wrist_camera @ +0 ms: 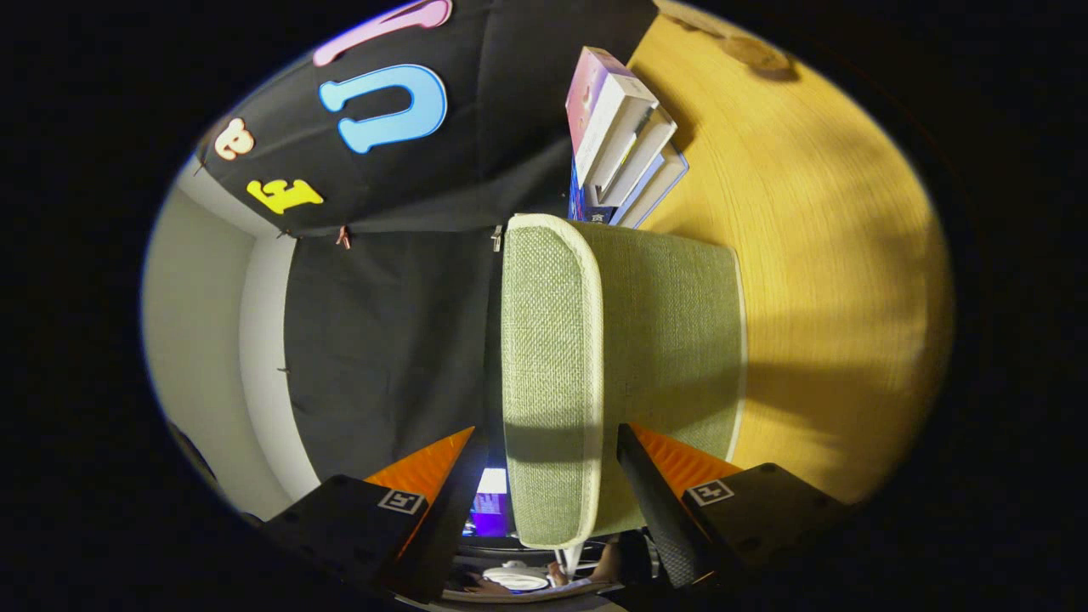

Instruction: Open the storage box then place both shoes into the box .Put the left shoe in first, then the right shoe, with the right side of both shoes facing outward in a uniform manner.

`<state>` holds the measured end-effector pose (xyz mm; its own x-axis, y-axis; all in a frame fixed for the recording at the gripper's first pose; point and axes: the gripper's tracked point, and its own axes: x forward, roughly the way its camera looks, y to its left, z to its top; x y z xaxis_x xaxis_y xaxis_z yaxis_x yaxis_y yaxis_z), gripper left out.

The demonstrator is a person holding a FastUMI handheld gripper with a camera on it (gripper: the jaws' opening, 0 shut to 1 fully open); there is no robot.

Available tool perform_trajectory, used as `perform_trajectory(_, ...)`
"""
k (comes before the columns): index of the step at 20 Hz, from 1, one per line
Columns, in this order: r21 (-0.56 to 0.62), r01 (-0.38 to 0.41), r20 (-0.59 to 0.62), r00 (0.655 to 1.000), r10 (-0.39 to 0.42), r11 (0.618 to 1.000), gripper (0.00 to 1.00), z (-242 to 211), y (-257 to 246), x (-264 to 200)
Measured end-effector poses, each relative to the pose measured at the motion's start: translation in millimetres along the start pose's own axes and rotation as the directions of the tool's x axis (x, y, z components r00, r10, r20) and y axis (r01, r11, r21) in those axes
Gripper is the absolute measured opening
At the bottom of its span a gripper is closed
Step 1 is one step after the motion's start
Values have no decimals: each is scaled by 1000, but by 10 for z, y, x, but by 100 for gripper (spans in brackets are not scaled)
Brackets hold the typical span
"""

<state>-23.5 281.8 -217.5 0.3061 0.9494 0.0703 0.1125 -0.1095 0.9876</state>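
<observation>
Straddling the edge of a green fabric storage box (595, 340), the gripper (544, 442) is holding its jaws spread apart, one finger on either side of the lid's pale-trimmed rim, with contact unclear. The box is sitting on a wooden counter (816, 255), its far end just beside a stack of books (625, 144) near the booth's black cloth wall (391, 340).

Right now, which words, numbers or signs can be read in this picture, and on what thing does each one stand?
Stack of white-edged books on the yellow wooden table: cover print too blurred to read.
Square black-and-white markers on the gripper: patterns only, no words.
Green woven fabric storage box, between the open fingers: no text.
</observation>
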Motion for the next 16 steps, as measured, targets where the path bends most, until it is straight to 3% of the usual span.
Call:
perform_trajectory(1,14,1,9,1000,-1,1000,90,9,-59,16)
perform_trajectory(2,38,-21,10,1000,21,999,77,30,-59,-2)
perform_trajectory(4,64,-51,11,999,51,997,61,37,-65,6)
perform_trajectory(7,55,-120,53,992,117,991,21,92,52,-135)
perform_trajectory(8,7,-108,66,992,108,994,8,125,73,-104)
perform_trajectory(16,-128,-105,110,987,119,986,5,27,766,-169)
